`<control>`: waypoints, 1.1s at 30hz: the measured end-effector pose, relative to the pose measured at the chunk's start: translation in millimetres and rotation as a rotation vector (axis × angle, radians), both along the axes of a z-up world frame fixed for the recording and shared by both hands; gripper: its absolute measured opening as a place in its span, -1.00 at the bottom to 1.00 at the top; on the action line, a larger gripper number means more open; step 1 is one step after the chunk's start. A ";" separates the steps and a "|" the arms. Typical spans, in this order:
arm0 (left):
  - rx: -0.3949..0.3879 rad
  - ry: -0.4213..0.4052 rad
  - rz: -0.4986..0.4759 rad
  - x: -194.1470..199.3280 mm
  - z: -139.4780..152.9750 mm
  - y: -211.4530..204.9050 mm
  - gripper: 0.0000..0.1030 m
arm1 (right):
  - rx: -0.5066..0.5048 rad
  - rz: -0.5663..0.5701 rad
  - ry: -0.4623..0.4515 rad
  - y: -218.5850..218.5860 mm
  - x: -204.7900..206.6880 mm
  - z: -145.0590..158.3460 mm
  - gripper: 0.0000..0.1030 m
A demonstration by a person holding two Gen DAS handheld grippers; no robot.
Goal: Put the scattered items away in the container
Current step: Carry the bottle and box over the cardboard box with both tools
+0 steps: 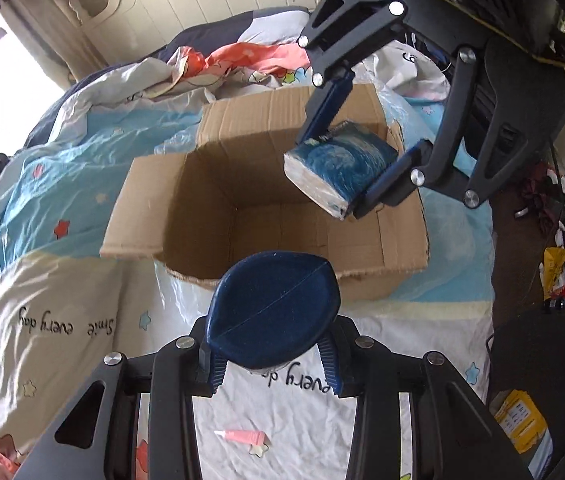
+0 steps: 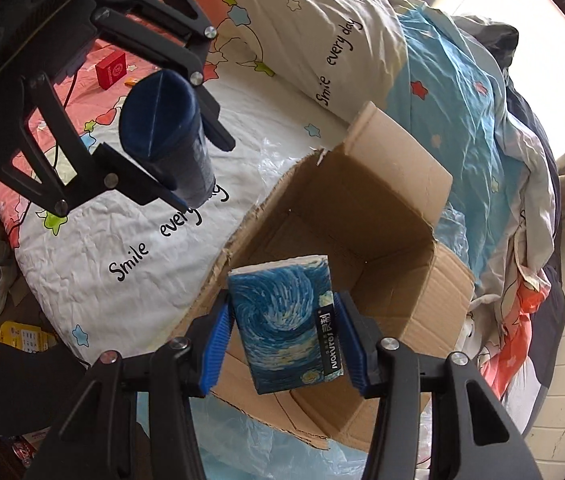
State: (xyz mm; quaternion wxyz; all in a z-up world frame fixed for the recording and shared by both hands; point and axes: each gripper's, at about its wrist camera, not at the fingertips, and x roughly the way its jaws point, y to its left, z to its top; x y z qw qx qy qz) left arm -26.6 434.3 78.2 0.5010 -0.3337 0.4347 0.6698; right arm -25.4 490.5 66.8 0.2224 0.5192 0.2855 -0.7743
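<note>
An open cardboard box (image 1: 154, 216) (image 2: 422, 184) sits on the bed. My left gripper (image 1: 272, 376) (image 2: 186, 136) is shut on a dark blue pouch (image 1: 272, 312) (image 2: 158, 124) and holds it near the box's front edge. My right gripper (image 2: 282, 320) (image 1: 356, 176) is shut on a blue swirl-patterned tissue pack (image 2: 286, 320) (image 1: 334, 168) and holds it above the box opening. A pink tube (image 1: 242, 436) lies on the sheet below my left gripper.
The bed is covered by a crumpled quilt (image 1: 50, 184) with "Smile every day" print. A red box (image 2: 111, 70) lies on the pink sheet. Plastic wrap lies under the cardboard box. A yellow box (image 1: 518, 416) and clutter are on the floor at the right.
</note>
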 end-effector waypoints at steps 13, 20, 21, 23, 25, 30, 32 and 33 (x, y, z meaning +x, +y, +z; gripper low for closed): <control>0.012 -0.011 -0.044 -7.7 -25.2 76.6 -0.27 | -0.056 -0.082 -0.015 56.2 10.2 -28.8 -0.09; 0.013 -0.018 -0.047 -18.4 -34.7 88.9 -0.27 | -0.058 -0.071 -0.028 53.8 7.8 -39.5 -0.09; 0.018 -0.016 -0.049 -18.8 -31.9 90.9 -0.27 | -0.059 -0.072 -0.031 55.1 7.5 -40.1 -0.09; 0.029 -0.010 -0.054 -19.7 -26.4 94.9 -0.27 | -0.060 -0.083 -0.024 59.2 7.5 -39.1 -0.09; 0.040 -0.005 -0.058 -20.6 -20.9 98.8 -0.27 | -0.069 -0.093 -0.017 63.8 8.6 -36.3 -0.09; 0.066 0.008 -0.069 -22.6 -7.2 108.0 -0.27 | -0.083 -0.108 -0.005 73.1 11.8 -31.1 -0.09; 0.073 0.008 -0.072 -22.2 -2.3 108.3 -0.27 | -0.088 -0.114 -0.004 75.5 12.4 -31.3 -0.09; 0.076 0.008 -0.073 -21.8 -0.5 108.6 -0.27 | -0.089 -0.117 -0.006 76.2 12.7 -32.3 -0.09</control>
